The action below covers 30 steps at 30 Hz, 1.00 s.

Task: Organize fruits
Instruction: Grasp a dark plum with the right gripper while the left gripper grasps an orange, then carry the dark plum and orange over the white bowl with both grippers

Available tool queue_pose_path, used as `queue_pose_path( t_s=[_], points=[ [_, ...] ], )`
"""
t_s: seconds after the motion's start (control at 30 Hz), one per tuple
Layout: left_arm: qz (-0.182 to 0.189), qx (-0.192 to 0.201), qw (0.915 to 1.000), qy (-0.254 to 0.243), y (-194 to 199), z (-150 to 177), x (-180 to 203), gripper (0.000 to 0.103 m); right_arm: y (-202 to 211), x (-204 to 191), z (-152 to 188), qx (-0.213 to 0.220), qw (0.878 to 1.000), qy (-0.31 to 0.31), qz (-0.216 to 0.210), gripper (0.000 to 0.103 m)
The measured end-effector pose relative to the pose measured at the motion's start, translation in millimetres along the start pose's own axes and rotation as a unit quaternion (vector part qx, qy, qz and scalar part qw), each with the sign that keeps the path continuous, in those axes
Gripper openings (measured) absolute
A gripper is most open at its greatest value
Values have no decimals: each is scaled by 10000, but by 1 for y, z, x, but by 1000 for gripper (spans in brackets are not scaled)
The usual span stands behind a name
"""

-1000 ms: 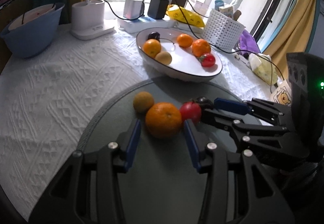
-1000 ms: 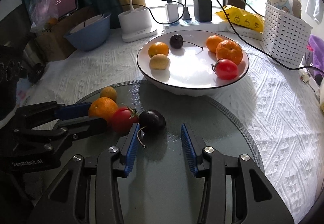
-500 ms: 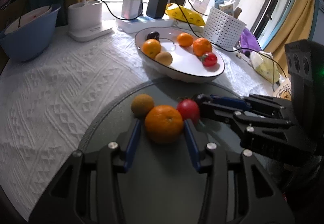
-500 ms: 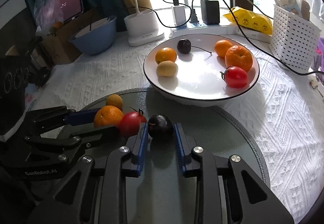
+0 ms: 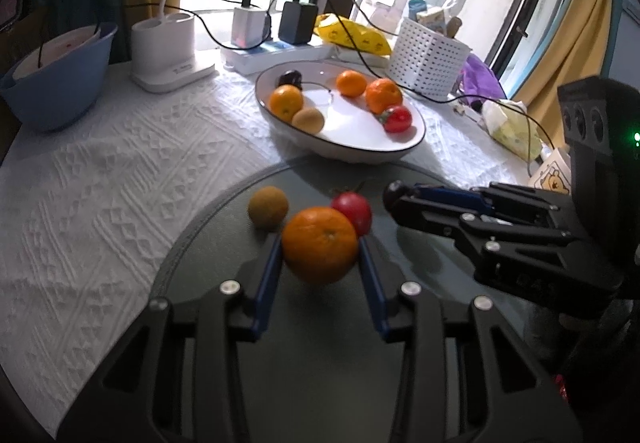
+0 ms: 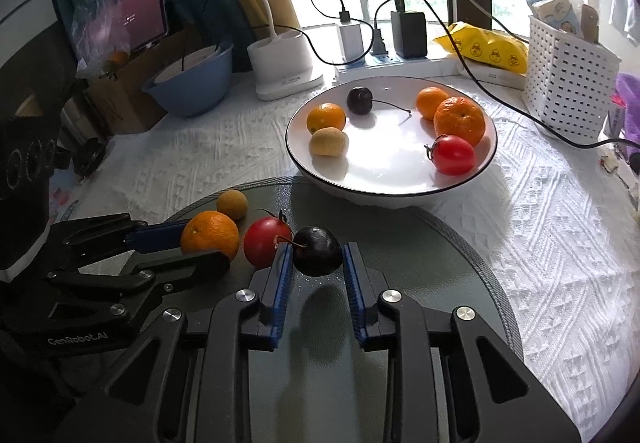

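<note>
My left gripper [image 5: 320, 255] is shut on an orange [image 5: 319, 244] and holds it just above the round grey mat [image 5: 320, 363]. My right gripper [image 6: 316, 259] is shut on a dark cherry [image 6: 317, 250], lifted a little off the mat, with its shadow below. A red tomato [image 6: 266, 246] and a small brown fruit [image 6: 232, 204] lie on the mat between the grippers. The white bowl [image 6: 390, 185] beyond holds oranges, a brown fruit, a tomato and a cherry.
A white basket [image 6: 568, 83] stands at the back right, a power strip with chargers [image 6: 384, 59] and a lamp base [image 6: 282, 71] at the back, a blue bowl [image 6: 192, 87] at the back left. Cables cross over the bowl's far rim.
Both grippers closed on their fruit: the left on the orange, the right on the cherry. Both fruits are now raised slightly off the mat.
</note>
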<state>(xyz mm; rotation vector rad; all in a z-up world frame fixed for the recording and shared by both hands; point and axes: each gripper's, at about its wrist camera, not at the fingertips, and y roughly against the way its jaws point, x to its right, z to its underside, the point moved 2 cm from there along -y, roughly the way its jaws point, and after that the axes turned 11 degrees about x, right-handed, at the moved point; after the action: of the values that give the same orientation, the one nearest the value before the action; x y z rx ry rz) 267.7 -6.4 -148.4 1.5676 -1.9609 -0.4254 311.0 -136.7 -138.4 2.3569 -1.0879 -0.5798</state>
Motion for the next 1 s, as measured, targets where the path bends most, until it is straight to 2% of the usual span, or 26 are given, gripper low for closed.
queue_pose_path(
  t_s=[0.4,1.0],
  points=[
    [18,165,9997,-162,11,-14,16,40,21,12,-8,249,9997,-73,38,28],
    [24,188,9987,-478,-12,-45,38,40,31,51,-27,520,9981,-300,125,28]
  ],
)
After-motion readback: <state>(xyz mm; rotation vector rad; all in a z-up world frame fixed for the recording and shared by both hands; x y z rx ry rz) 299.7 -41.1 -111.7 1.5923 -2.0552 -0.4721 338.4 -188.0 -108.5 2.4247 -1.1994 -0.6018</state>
